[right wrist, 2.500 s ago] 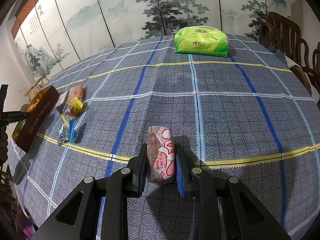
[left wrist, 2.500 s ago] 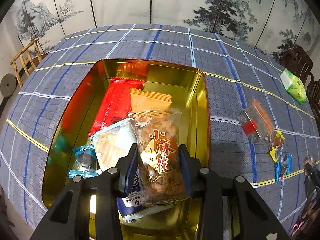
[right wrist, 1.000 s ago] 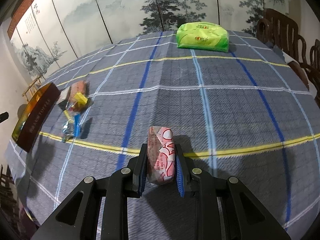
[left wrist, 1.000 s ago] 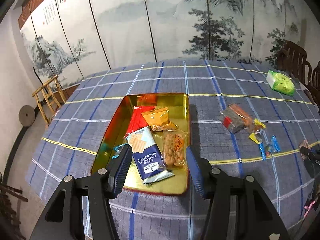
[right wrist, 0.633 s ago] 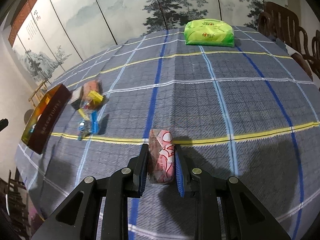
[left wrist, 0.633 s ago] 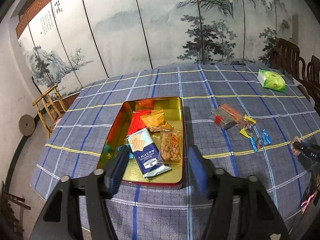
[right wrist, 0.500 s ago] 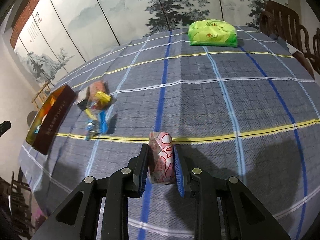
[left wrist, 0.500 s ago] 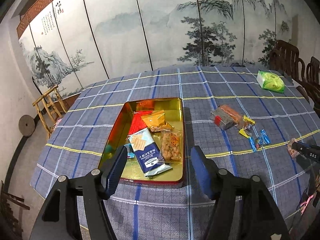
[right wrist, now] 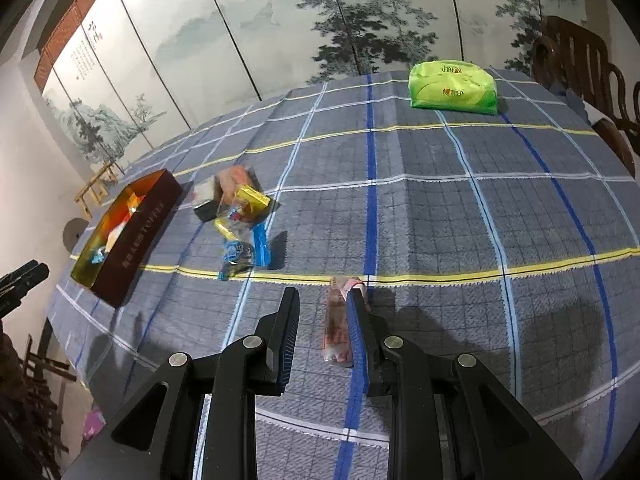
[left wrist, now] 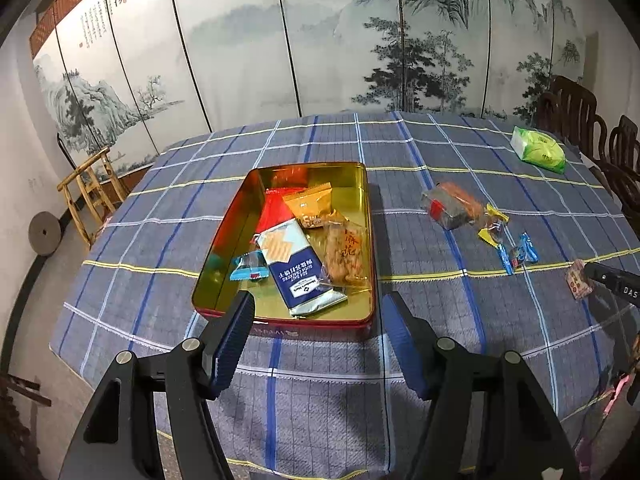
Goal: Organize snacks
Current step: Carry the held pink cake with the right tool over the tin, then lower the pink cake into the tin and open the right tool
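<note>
A gold tin (left wrist: 366, 216) with a dark red outside (right wrist: 136, 232) holds several snack packets, among them a blue cracker pack (left wrist: 296, 268). My left gripper (left wrist: 318, 298) hangs open and empty above the table's near edge, short of the tin. My right gripper (right wrist: 323, 294) is shut on a pink snack packet (right wrist: 338, 320), held just above the cloth. The packet looks blurred and lies against the right finger, with a gap at the left pad. The left wrist view shows the same packet (left wrist: 578, 284) at the far right.
Loose snacks lie right of the tin: a clear pack with orange contents (left wrist: 452, 204), a yellow candy (left wrist: 494, 226), blue candies (left wrist: 518, 252). A green tissue pack (right wrist: 454, 88) sits at the back right. Dark wooden chairs (left wrist: 580, 112) stand beyond it. A wooden stool (left wrist: 92, 188) is left.
My left gripper drew back from the tin and its jaws widened. My right gripper carried the pink packet left, closer to the loose snacks and tin; the packet now sits turned toward the right finger.
</note>
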{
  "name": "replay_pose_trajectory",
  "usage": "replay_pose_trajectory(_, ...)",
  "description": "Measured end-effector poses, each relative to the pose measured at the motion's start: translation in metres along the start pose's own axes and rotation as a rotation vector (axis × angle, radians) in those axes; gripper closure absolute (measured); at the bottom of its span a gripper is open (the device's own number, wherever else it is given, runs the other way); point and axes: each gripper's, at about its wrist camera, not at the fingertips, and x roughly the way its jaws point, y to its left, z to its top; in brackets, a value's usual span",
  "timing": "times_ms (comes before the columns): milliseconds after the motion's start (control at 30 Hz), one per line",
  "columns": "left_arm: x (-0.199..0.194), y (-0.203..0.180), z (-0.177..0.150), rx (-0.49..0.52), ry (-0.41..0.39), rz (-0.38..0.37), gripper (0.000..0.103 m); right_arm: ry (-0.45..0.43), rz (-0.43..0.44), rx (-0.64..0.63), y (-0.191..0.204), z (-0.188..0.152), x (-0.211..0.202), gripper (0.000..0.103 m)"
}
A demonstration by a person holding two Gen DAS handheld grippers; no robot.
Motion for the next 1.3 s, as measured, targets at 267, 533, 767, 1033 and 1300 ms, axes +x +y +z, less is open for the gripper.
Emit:
replay_pose_trajectory(267, 0.002, -0.005, -0.004, 0.014, 0.013, -0.015, 0.038, 0.073, -0.12, -0.1, 0.005, -0.004, 0.025, 0.05)
replay_pose_trajectory(533, 0.003, -0.006, -0.009, 0.018, 0.021, -0.015, 0.038, 0.089, -0.059, -0.165, 0.021, -0.004, 0.025, 0.078)
replay_pose_trajectory(767, 0.005, 0.013, -0.021, -0.018, 0.047, -0.018, 0.037, 0.017, 0.094, -0.157, 0.07, 0.026, 0.004, 0.078)
replay_pose_trajectory(1033, 0.013, 0.044, -0.026, -0.048, 0.083, 0.003, 0.028, 0.019, 0.254, -0.224, 0.165, 0.07, 0.03, 0.078)
replay_pose_trajectory(1300, 0.014, 0.07, -0.023, -0.068, 0.069, 0.032, 0.025, 0.06, 0.323, -0.289, 0.246, 0.092, 0.075, 0.078)
